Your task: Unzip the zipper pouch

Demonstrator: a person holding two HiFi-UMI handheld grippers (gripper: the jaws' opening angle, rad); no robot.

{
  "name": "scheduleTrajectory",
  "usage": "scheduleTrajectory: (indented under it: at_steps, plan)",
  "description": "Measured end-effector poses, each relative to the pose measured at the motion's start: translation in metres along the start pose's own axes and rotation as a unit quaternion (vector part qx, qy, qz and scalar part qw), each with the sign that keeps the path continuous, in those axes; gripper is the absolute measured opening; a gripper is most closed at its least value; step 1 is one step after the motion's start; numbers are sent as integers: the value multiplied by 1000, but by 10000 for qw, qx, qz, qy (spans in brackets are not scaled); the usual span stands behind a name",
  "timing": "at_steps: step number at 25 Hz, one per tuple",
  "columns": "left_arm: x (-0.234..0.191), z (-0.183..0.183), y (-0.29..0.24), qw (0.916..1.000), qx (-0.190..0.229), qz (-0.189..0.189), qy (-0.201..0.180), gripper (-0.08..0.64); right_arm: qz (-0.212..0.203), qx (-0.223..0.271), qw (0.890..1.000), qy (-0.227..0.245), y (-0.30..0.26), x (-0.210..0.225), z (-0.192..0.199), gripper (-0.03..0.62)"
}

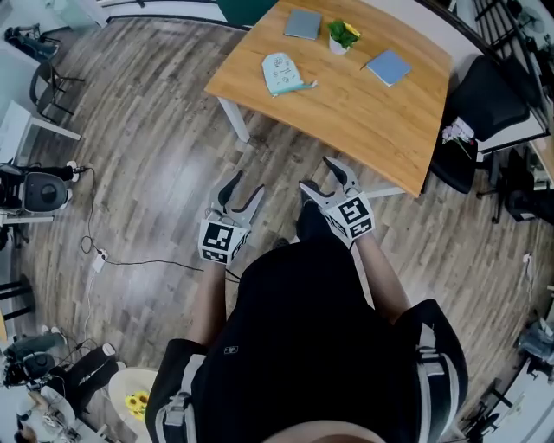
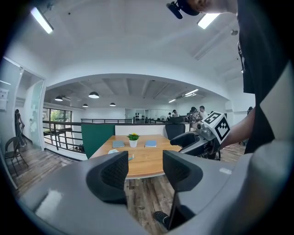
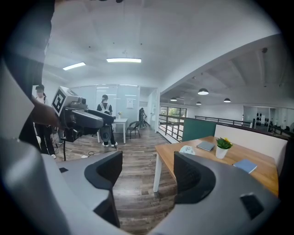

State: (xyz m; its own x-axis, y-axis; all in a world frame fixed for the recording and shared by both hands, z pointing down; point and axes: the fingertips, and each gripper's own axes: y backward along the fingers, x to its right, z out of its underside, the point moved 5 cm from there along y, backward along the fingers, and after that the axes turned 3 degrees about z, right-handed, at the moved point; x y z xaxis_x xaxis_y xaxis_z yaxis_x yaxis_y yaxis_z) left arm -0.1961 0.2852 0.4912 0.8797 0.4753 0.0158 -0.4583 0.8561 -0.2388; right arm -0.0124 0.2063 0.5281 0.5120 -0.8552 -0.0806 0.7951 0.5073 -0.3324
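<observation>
Seen from above, your black top (image 1: 303, 346) filled the bottom of the head view, with both forearms reaching forward from it. You held the left gripper (image 1: 245, 189) and the right gripper (image 1: 322, 176) side by side above the wood-plank floor (image 1: 156, 164), near each other but not touching, each carrying a cube of square markers at its back. In the left gripper view, its two dark jaws stood spread, and only the floor and the table beyond showed in the gap. In the right gripper view, that claw was likewise spread and empty. Neither gripper touched anything. A thin dark cable (image 1: 138, 261) lay across the floor to your left.

Ahead of the grippers stood a light wooden table (image 1: 355, 112) on white legs. The zipper pouch (image 1: 282, 73), pale with teal along one edge, lay flat on the tabletop near the table's left end, well apart from both grippers. Whether its zipper was closed was too small to tell. Farther back on the table, a small white pot with a green plant (image 1: 341, 36) stood between the left notebook (image 1: 303, 23) and the right notebook (image 1: 388, 67), both blue-grey and lying flat. A black office chair (image 1: 485, 104) stood at the table's right end. In the right gripper view, a person (image 3: 106, 117) stood far off beside a white desk (image 3: 118, 122)
</observation>
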Motion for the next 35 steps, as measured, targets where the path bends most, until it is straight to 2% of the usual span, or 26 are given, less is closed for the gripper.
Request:
scheduleTrajectory:
  at_steps: [11, 20, 29, 35]
  plan:
    - [-23, -15, -56, 9999, -149, 13, 59, 225, -38, 64, 9998, -201, -29, 57, -7, 348]
    - [-46, -32, -121, 9993, -381, -53, 19, 224, 11, 152, 9993, -352, -60, 138, -11, 332]
    - [-69, -49, -189, 9980, -517, -313, 182, 221, -418, 6, 9986, -323, -98, 211, -15, 301]
    - [-77, -60, -231, 9973, -589, -411, 154, 221, -676, -11, 9973, -288, -124, 252, -19, 291]
